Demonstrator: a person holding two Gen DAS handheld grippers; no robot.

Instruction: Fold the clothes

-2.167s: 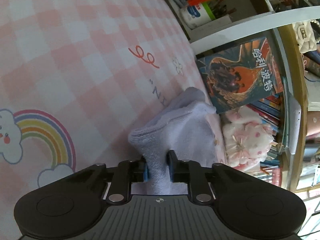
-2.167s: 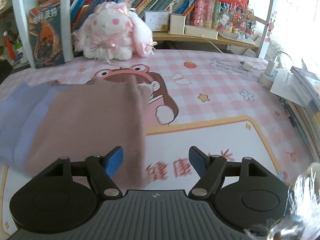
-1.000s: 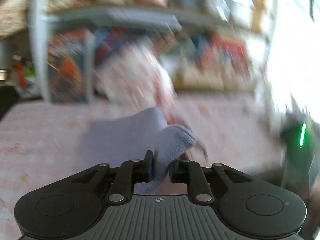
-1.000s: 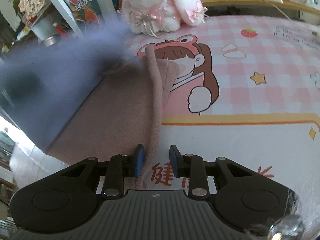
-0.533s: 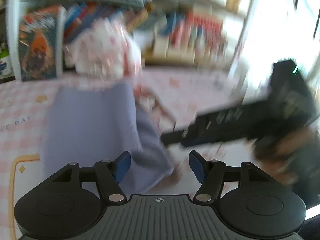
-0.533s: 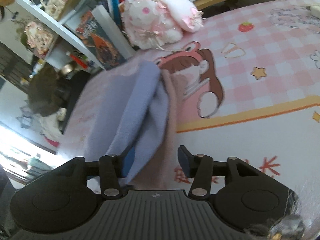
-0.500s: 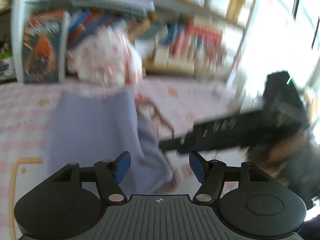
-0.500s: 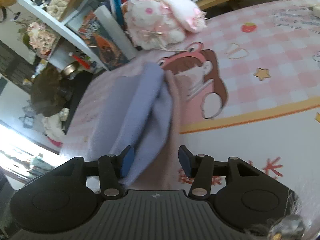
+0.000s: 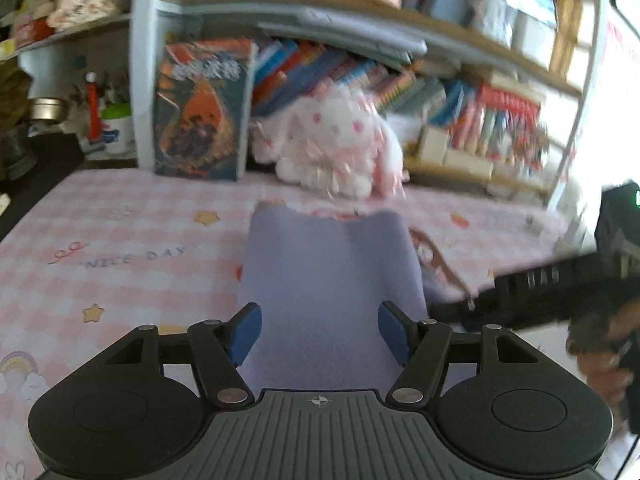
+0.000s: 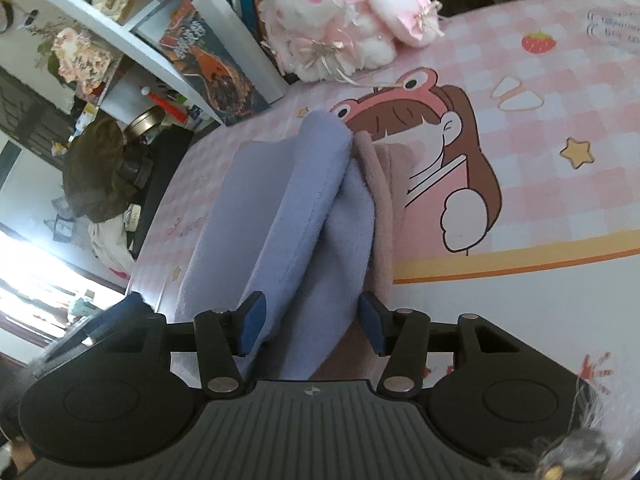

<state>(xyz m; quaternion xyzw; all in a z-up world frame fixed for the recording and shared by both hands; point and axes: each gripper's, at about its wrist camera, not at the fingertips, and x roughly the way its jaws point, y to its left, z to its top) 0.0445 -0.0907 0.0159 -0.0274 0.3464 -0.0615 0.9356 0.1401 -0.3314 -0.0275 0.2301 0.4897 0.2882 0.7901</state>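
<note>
Now the left gripper point(image 9: 319, 334) and right gripper point(image 10: 311, 325) both stand released over the folded lilac fleece cloth point(image 9: 328, 276) lying on the pink checked mat point(image 9: 120, 240), whose loose top layers could spring apart.

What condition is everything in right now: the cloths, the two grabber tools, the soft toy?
Lavender cloth: folded over, lying on the mat, unheld.
Pink-brown cloth: lying under the lavender one, its edge showing alongside.
Left gripper: open, cloth between the fingers but not pinched.
Right gripper: open, nothing pinched.
Plush bunny: lying against the shelf.
Book: standing upright.
</note>
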